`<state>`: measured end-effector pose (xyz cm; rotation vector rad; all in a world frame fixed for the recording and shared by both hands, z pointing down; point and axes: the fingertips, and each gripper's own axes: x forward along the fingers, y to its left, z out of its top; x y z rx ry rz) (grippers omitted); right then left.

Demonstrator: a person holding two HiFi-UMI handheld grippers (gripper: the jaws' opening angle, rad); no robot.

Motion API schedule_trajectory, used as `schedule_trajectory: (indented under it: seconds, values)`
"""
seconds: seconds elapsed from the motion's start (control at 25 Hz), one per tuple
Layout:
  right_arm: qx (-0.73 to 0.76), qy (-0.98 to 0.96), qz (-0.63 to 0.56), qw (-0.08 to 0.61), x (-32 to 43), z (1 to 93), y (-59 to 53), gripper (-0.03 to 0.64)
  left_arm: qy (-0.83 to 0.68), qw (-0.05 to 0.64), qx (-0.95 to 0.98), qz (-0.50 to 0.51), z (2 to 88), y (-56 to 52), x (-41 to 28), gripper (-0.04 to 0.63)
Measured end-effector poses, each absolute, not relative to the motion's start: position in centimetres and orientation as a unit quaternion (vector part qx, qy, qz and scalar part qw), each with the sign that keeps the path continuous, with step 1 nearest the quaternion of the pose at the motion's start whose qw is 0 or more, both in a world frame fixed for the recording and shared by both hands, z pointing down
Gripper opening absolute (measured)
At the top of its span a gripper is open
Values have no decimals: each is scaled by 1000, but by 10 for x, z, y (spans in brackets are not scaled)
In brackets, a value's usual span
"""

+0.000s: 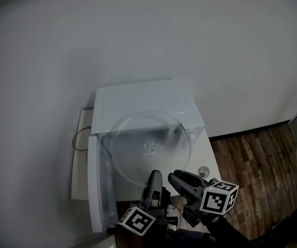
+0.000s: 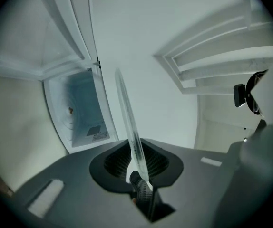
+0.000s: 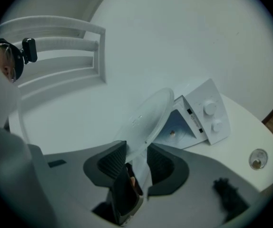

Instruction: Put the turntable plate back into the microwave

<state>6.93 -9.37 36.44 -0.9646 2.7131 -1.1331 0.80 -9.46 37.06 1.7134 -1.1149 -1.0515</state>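
The clear glass turntable plate [image 1: 151, 149] hangs in front of the white microwave [image 1: 143, 99], above its open cavity. My left gripper [image 1: 156, 174] is shut on the plate's near rim; in the left gripper view the plate [image 2: 127, 118] stands edge-on between the pads. My right gripper [image 1: 176, 176] grips the same rim just to the right, and the plate [image 3: 146, 120] fills the gap between its jaws. The microwave door [image 1: 98, 185] is swung open to the left. The cavity [image 2: 79, 108] with its centre hub shows beyond the plate. The knob panel [image 3: 210, 113] faces the right gripper.
The microwave stands on a white counter [image 1: 78, 174] against a white wall. A small round metal object [image 1: 204, 170] lies on the counter right of the microwave. A cable [image 1: 78, 138] loops at the left. Wood floor [image 1: 257, 159] lies to the right.
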Motion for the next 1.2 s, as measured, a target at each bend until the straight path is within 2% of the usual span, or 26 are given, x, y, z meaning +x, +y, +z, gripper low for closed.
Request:
schedule_trajectory:
  seconds: [0.4,0.64,1.2]
  values:
    - [-276,882,-382,-18,65,395,-48,141,-486,411,642,-427,407,-42,3,57]
    - [-269,880,-390,-39,59,418,-37,141,-473,439,608,-462,425,-32,1,60]
    - [-285,867,-400,-82,46,465,-71,155,-450,494,573,-474,474,-71,-13,58]
